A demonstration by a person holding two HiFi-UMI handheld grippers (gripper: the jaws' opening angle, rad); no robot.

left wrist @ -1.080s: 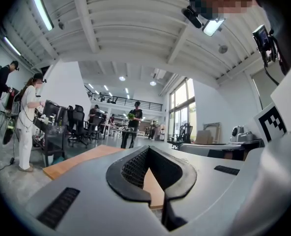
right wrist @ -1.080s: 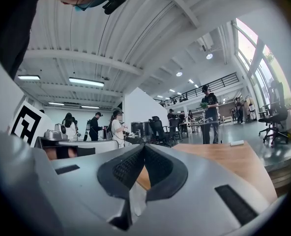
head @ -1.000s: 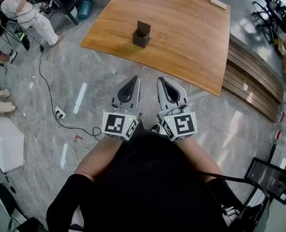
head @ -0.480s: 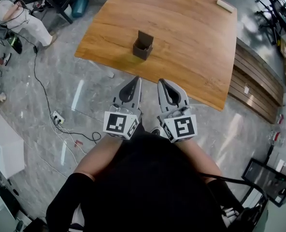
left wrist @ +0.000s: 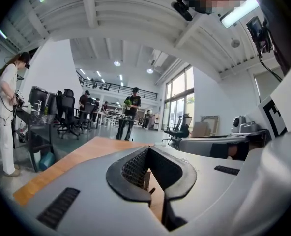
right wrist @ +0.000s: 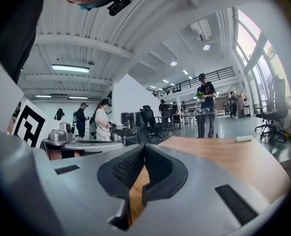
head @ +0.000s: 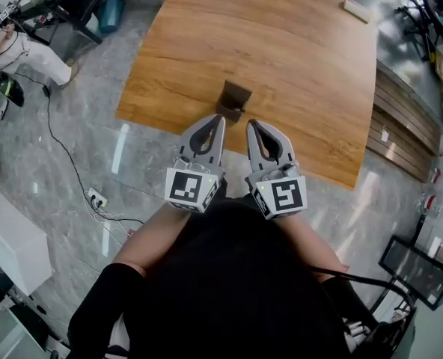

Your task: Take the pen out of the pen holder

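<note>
1. The step in hand looks like the approach. The pen holder (head: 234, 100) stands untouched near the near edge of the wooden bench (head: 281, 43), and nothing has been gripped yet.
2. The holder is a small dark box with a taller back wall. The head view shows it just beyond the tips of both tools, roughly between them. I cannot make out the pen inside it, as it is too small to tell at this range.
3. The left tongs (head: 215, 120) are pressed together at the tips and hold nothing. In the left gripper view only the loop-shaped gap behind the tips is open, with bench wood and a sliver of something brown showing through it.
4. The right tongs (head: 252, 124) are likewise closed and empty, with only bench surface visible through their gap.
5. Both tools are held side by side close in front of the person's body, near each other. They are nearly parallel and point forward toward the holder, with the marker cubes facing up at the camera. Both forearms are bent in against the torso.
6. As I judge it, the next move calls for spreading 1 pair of tongs and reaching over the holder's open top. It would then pinch the pen's shaft and lift it straight up. The other pair could steady the light holder so it does not tip or slide.
</note>
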